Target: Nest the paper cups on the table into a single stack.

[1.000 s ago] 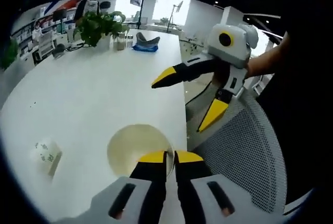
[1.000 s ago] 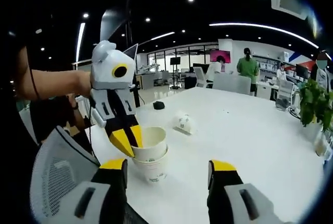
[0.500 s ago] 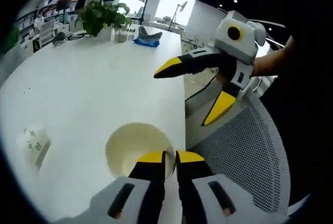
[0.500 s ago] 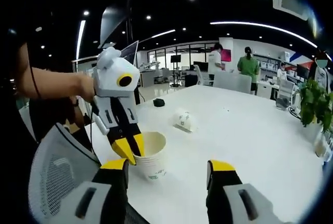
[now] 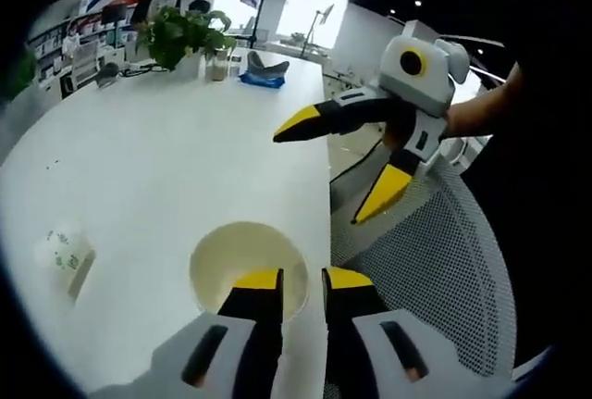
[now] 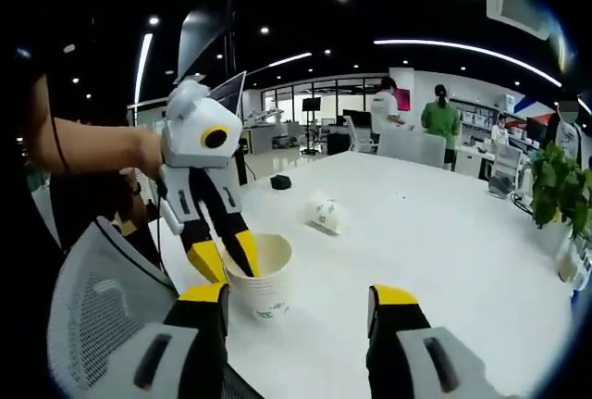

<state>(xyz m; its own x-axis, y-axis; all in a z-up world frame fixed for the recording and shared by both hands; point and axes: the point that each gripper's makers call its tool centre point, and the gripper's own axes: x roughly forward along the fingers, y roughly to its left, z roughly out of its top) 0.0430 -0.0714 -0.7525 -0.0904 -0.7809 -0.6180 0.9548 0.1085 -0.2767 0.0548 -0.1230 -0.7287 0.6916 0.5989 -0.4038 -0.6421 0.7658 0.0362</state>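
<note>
A stack of nested paper cups [image 5: 242,253] [image 6: 261,290] stands upright near the table's edge. My left gripper [image 5: 302,280] [image 6: 228,264] is open by a narrow gap, one jaw inside the top cup's rim and one outside it. Another paper cup [image 5: 63,253] [image 6: 324,215] lies on its side farther out on the white table [image 5: 157,158]. My right gripper [image 6: 298,295] [image 5: 320,177] is wide open with nothing between its jaws, hovering beside the stack just off the table's edge.
A grey mesh chair [image 5: 435,269] [image 6: 92,311] sits right against the table's edge by the stack. A potted plant [image 5: 180,33] [image 6: 558,186], a blue cloth [image 5: 259,81] and a small black object [image 6: 280,182] lie far off. People [image 6: 440,123] stand at the back.
My left gripper was shut on the top cup's rim and has now opened slightly. The lifted cup sank into the one below a second ago. The right gripper stayed open.
</note>
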